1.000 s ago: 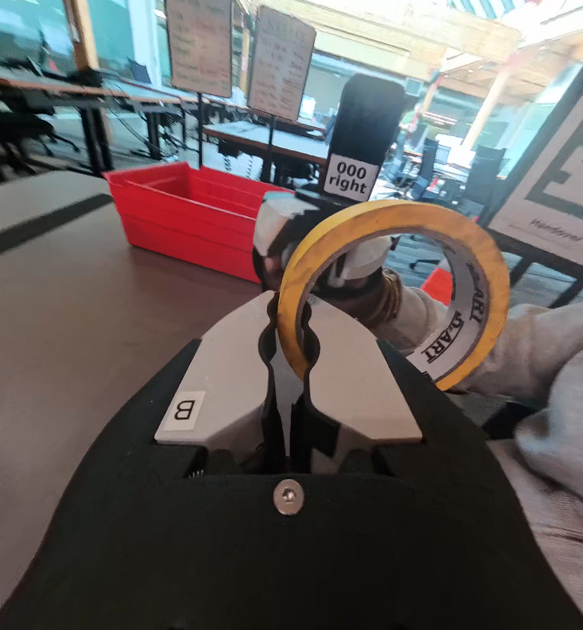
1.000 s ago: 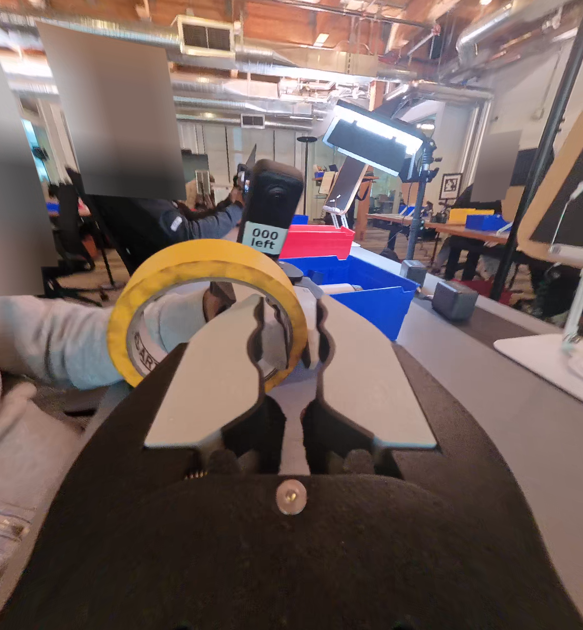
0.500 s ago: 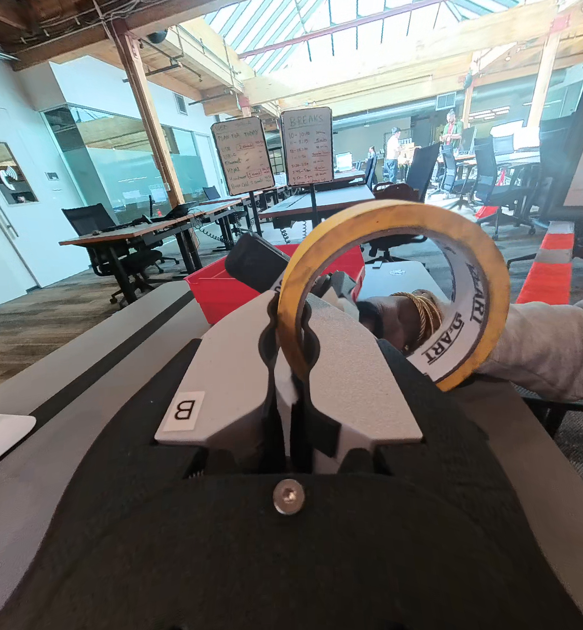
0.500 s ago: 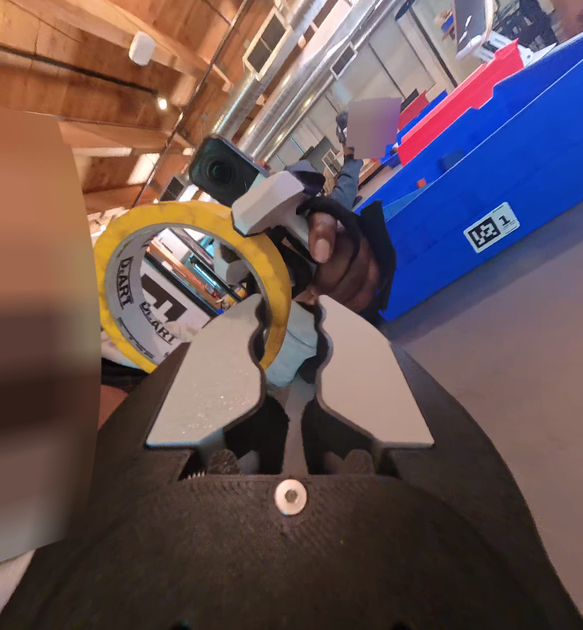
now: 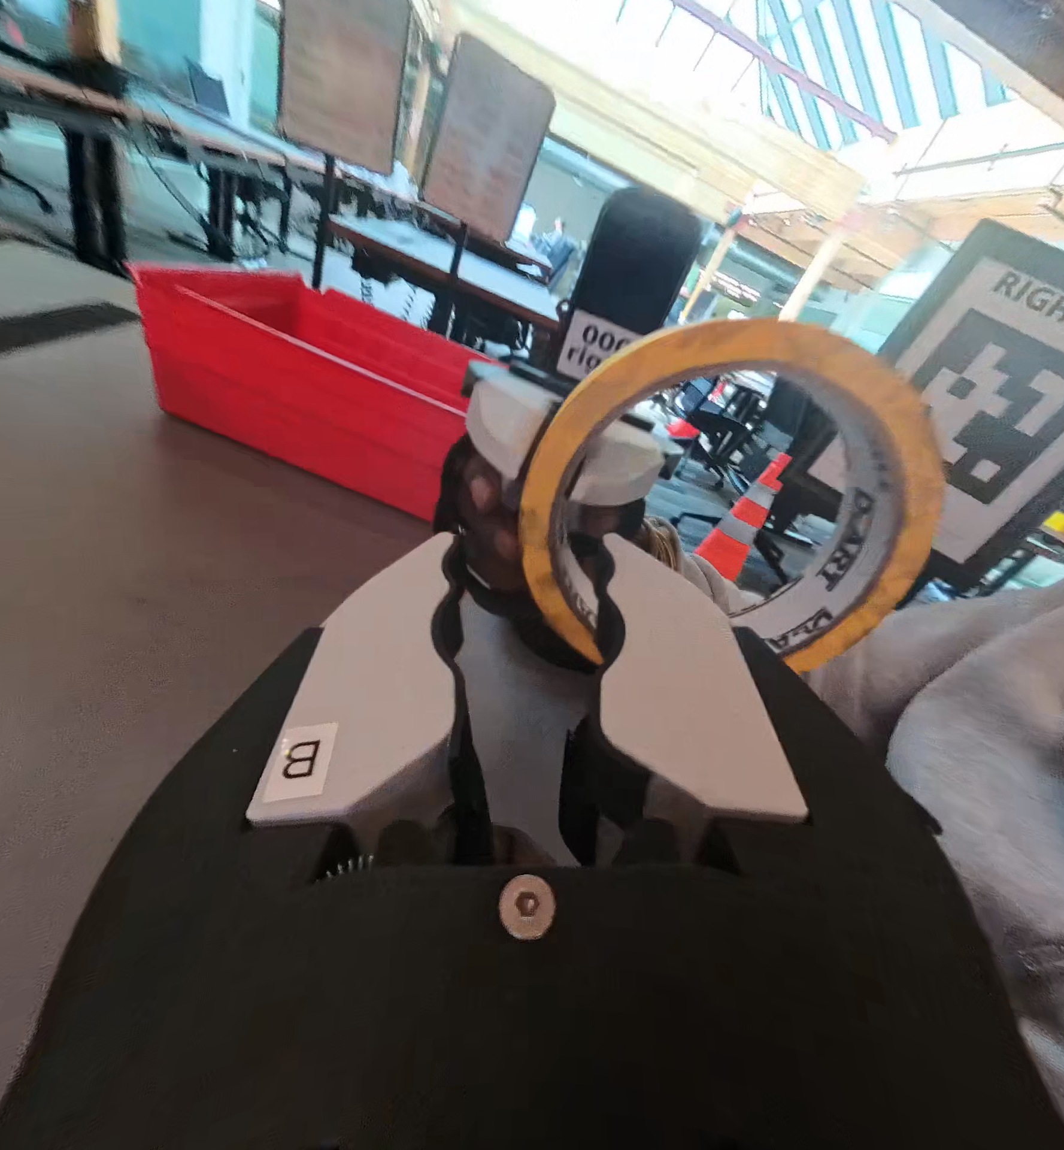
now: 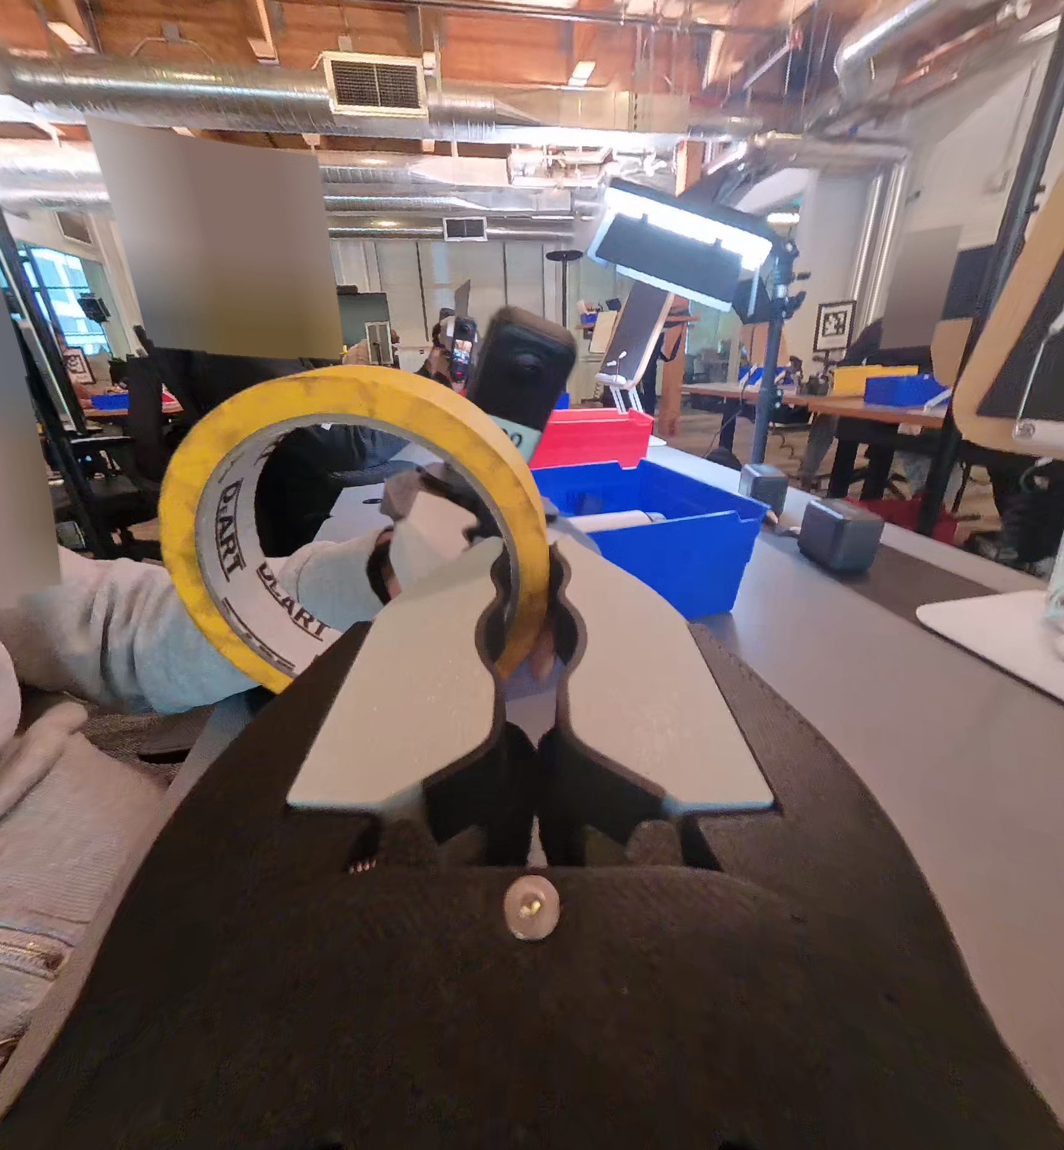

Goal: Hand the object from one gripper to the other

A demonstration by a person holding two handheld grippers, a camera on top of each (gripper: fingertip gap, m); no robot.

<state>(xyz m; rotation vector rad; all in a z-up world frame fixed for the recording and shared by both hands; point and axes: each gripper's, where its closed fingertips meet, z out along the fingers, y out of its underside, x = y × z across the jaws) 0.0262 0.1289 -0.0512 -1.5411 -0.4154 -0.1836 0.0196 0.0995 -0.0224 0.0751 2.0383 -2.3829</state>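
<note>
A yellow tape roll [image 5: 734, 339] is held up in the air between the two grippers. My right gripper [image 6: 529, 560] is shut on the right side of the tape roll [image 6: 355, 386]'s rim. My left gripper [image 5: 529, 560] is open, and the roll's lower left rim sits in the gap close to its right finger. The right gripper also shows in the left wrist view [image 5: 557, 448], its white fingers clamped on the roll's far rim. The left gripper [image 6: 429, 510] shows through the roll's hole in the right wrist view.
A red bin [image 5: 305, 386] stands on the grey table [image 5: 112, 560] to the left. A blue bin [image 6: 660, 554] holding a white roll, two grey cubes [image 6: 840, 541] and a white stand base [image 6: 1014, 635] sit on the right. A marker board [image 5: 1014, 423] stands behind. The tips of both grippers are at nearly the same place.
My left gripper has opened and let go of the tape roll. My right gripper has shut on the roll's rim. Both views have swung back level.
</note>
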